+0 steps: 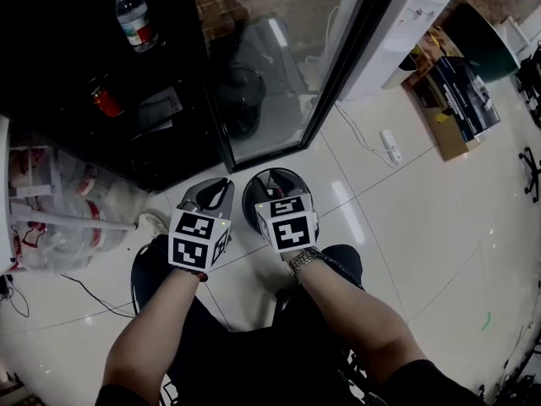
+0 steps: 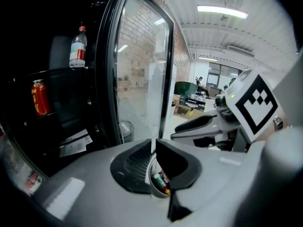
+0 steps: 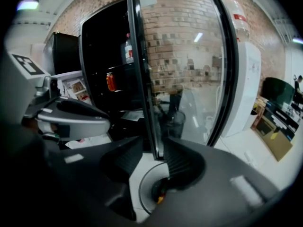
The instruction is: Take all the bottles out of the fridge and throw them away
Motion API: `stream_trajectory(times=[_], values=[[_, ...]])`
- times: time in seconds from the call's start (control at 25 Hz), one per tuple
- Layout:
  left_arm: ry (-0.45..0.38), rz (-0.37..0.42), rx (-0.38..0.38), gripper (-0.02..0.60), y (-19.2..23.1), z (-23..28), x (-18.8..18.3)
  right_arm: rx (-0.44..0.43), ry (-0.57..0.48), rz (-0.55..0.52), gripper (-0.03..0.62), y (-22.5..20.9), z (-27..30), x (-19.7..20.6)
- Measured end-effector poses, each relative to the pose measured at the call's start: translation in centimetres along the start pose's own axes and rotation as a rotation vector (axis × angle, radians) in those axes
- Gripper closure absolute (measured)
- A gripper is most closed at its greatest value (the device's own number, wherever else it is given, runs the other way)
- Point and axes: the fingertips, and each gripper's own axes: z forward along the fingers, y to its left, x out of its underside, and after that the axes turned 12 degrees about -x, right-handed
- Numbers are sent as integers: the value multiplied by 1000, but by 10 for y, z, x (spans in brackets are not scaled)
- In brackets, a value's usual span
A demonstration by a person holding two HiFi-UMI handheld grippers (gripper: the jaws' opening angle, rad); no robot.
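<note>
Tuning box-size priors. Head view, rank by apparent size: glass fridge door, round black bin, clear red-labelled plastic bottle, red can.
1. glass fridge door
2. round black bin, partly hidden
3. clear red-labelled plastic bottle
4. red can, dim but clearly smallest

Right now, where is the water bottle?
Head view, top left: the water bottle stands inside the fridge, higher than the red can and left of the open glass door.

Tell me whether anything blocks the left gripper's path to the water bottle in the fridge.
Nothing visible does. The glass door stands open, off to the side; the water bottle stands upright and exposed, and the red can sits lower down.
</note>
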Motion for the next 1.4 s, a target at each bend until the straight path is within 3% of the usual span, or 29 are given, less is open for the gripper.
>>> stream_trajectory(times=[0.36,0.64,1.04,1.4], values=[[-115,19,-100,575,72,-34,-69,-54,-188,-125,444,49,-1,-120],[-170,12,-164,575,124,-63,-98,-100,-303,-199,428,91,2,-199],[-224,2,-202,575,175,-95,-118,-128,-380,-263,364,138,23,-278],[-282,-9,-231,575,221,-124,-134,-72,-425,-259,322,155,55,-338]])
